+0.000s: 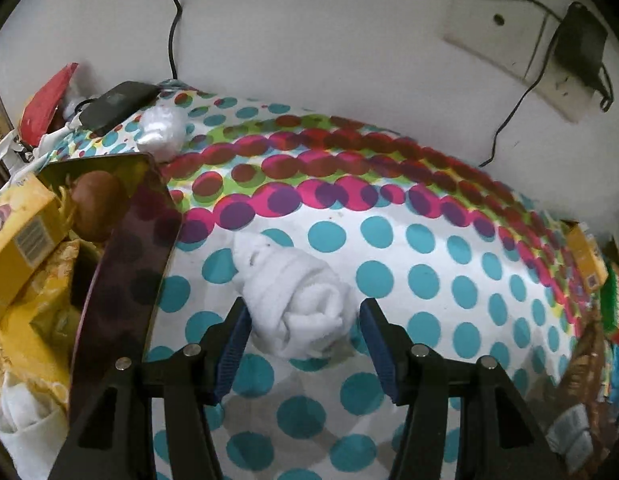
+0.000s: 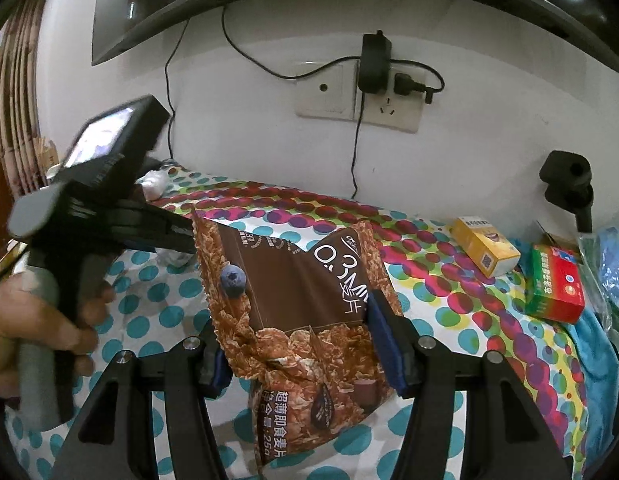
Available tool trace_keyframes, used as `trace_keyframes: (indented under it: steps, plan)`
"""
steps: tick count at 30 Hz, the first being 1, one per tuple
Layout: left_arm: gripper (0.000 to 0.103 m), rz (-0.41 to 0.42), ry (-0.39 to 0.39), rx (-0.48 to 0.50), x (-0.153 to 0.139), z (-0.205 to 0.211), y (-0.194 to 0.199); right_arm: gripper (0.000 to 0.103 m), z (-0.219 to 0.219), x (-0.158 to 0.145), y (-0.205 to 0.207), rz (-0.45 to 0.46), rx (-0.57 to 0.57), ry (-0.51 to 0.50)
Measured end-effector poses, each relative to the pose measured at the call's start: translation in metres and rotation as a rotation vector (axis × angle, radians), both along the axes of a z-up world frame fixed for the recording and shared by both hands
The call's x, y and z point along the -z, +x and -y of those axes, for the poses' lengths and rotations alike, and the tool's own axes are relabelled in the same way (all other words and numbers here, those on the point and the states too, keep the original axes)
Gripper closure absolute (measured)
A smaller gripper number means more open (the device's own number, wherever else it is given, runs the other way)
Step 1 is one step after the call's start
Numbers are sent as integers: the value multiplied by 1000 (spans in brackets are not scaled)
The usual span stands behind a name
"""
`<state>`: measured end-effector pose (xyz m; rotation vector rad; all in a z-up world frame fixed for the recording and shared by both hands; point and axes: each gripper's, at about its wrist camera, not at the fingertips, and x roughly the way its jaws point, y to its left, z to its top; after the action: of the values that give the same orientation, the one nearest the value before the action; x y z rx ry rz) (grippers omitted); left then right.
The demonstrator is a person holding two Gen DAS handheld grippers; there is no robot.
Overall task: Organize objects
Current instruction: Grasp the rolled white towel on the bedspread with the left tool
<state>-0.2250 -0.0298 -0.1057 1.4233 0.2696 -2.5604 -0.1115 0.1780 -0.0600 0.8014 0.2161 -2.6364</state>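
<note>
The left gripper [image 1: 303,346] is showing two black angular plastic arms, each carrying a ribbed blue pad [image 1: 229,354] on its inner face and two round silver screw heads on top. The right gripper [image 2: 297,338] is showing the same build: black arms, blue ribbed pads [image 2: 383,344], silver screws. To the left of the right gripper, the person's hand [image 2: 33,320] is wrapping a grey handle under a black body that is carrying a small lit screen [image 2: 99,136].

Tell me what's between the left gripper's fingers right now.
A rolled white towel lies on the dotted cloth between the left gripper's open fingers, not yet pinched. The left wrist view shows it.
</note>
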Motion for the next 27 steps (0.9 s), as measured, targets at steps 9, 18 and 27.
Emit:
trace_keyframes:
  steps: [9, 18, 27]
  plan:
    - [72, -54, -25, 27, -1, 1, 10, 46, 4, 0, -2, 15, -13, 15]
    - [73, -35, 8, 71, -2, 1, 31, 45, 7, 1, -4, 22, -15, 32]
    - [73, -36, 40, 116, -11, -7, 51, 45, 11, 3, -5, 31, -22, 51]
